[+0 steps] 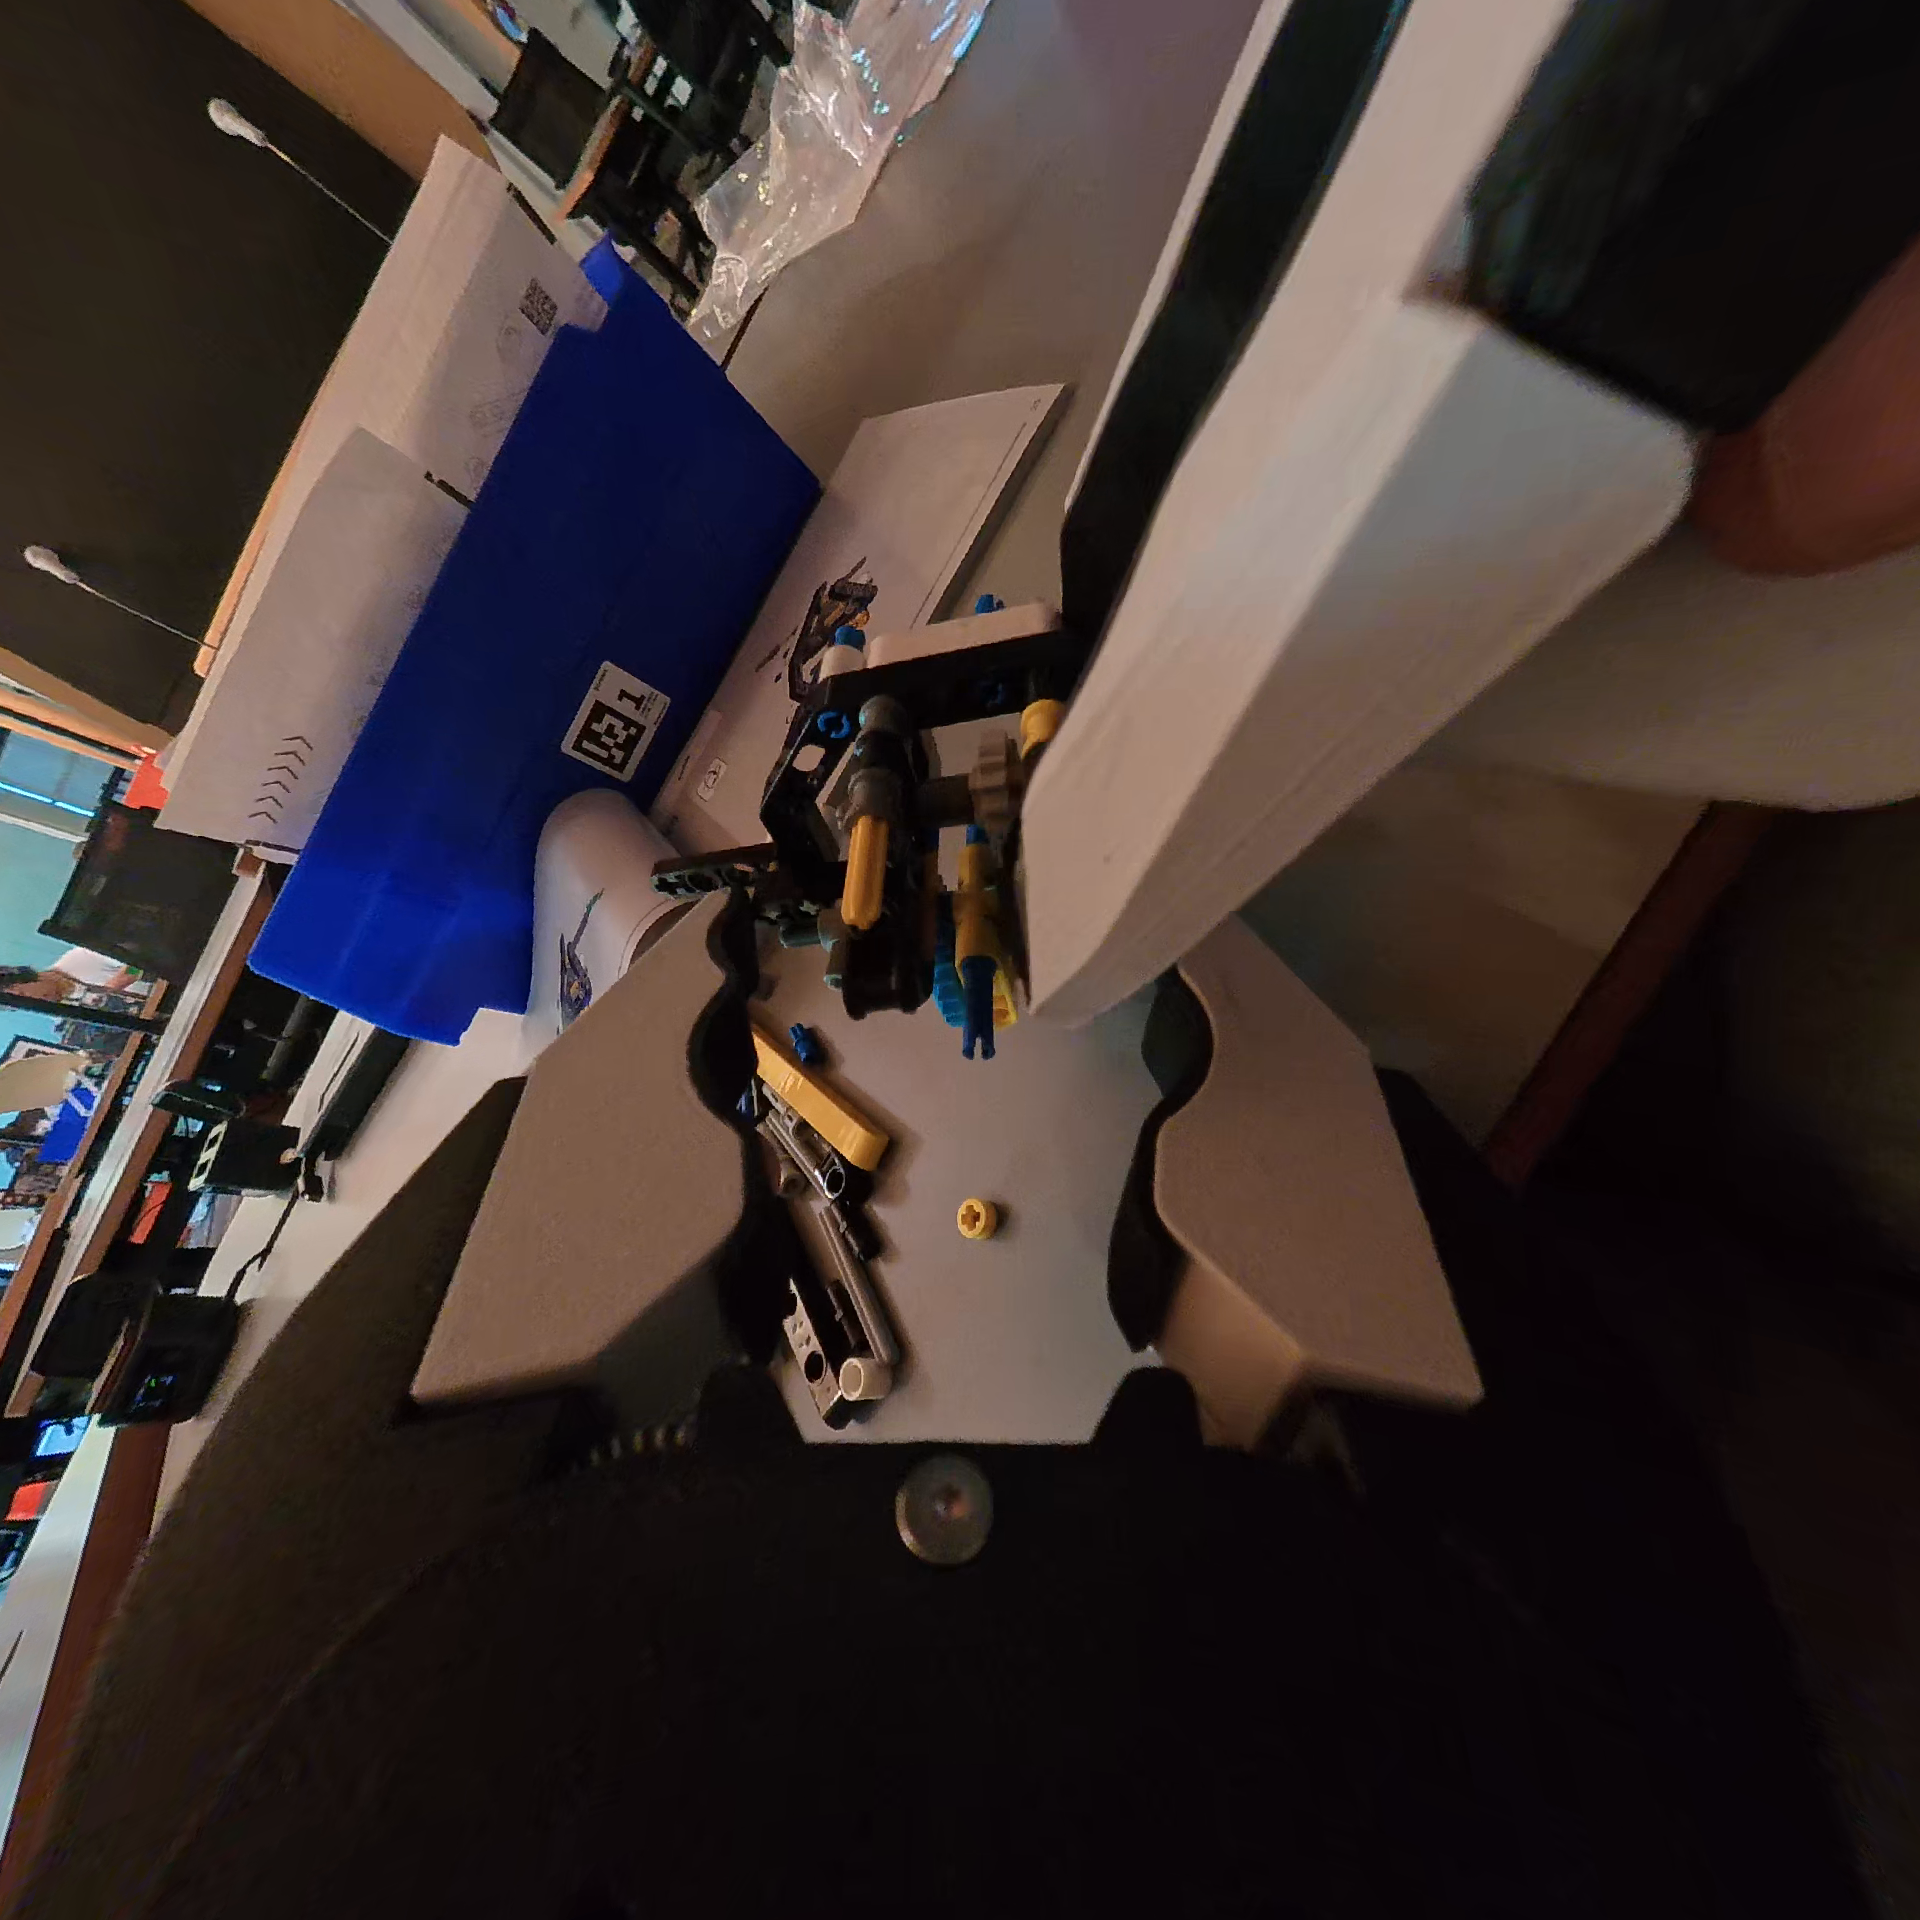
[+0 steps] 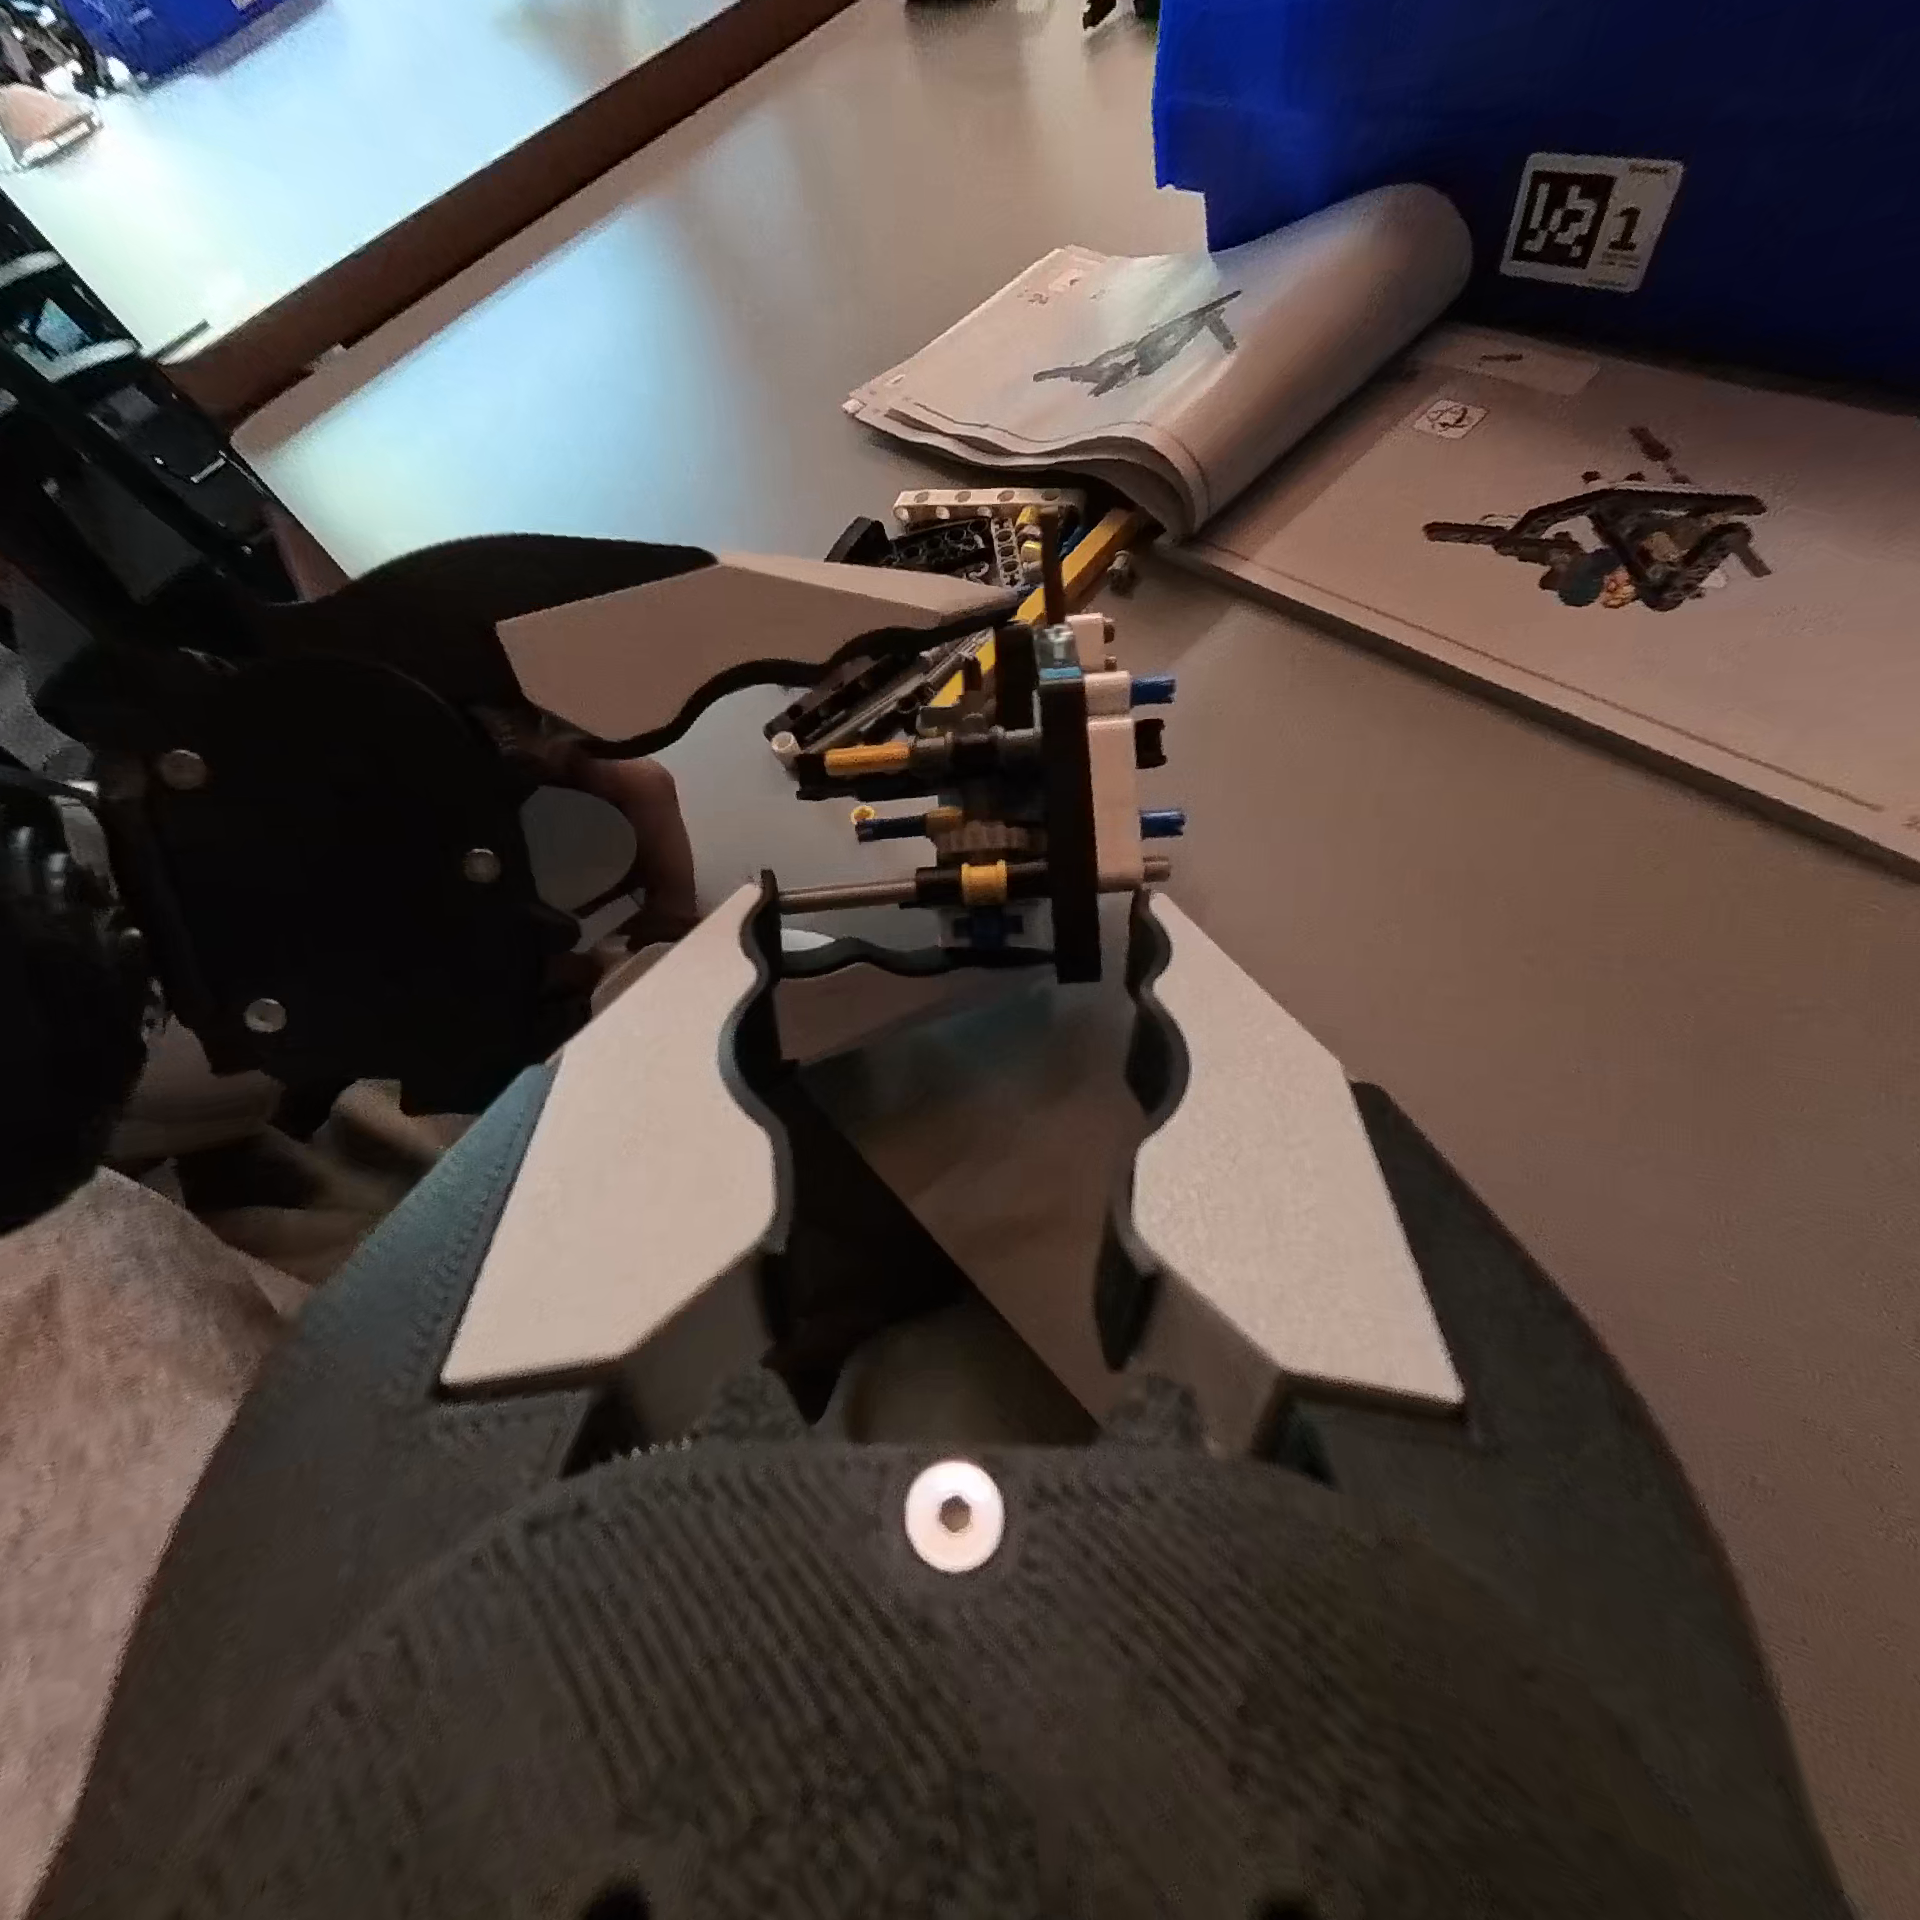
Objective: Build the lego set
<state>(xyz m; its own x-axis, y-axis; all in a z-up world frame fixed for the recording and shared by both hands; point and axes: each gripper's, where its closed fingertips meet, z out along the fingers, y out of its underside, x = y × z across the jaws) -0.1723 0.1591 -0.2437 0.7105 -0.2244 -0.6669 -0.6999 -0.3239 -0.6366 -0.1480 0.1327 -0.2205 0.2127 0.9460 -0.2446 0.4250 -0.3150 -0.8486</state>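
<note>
A small lego assembly [image 1: 904,831] of black beams, yellow and blue pins, grey gears and a white beam is held above the table. My left gripper [image 1: 951,956] has its fingertips on either side of it. In the right wrist view its upper finger [image 2: 748,603] lies on top of the assembly [image 2: 997,790] and the lower one beneath. My right gripper [image 2: 951,909] comes from the other side. A grey axle [image 2: 842,894] spans between its partly closed tips. Its white finger [image 1: 1351,675] hides my left gripper's right fingertip.
Loose pieces lie on the table under my left gripper: a yellow beam [image 1: 821,1101], grey axles [image 1: 852,1288], a yellow bush [image 1: 977,1218]. More pieces [image 2: 966,530] lie by the curled instruction booklet [image 2: 1195,343]. A blue bin [image 2: 1558,104] stands behind. A plastic bag [image 1: 831,125] lies far back.
</note>
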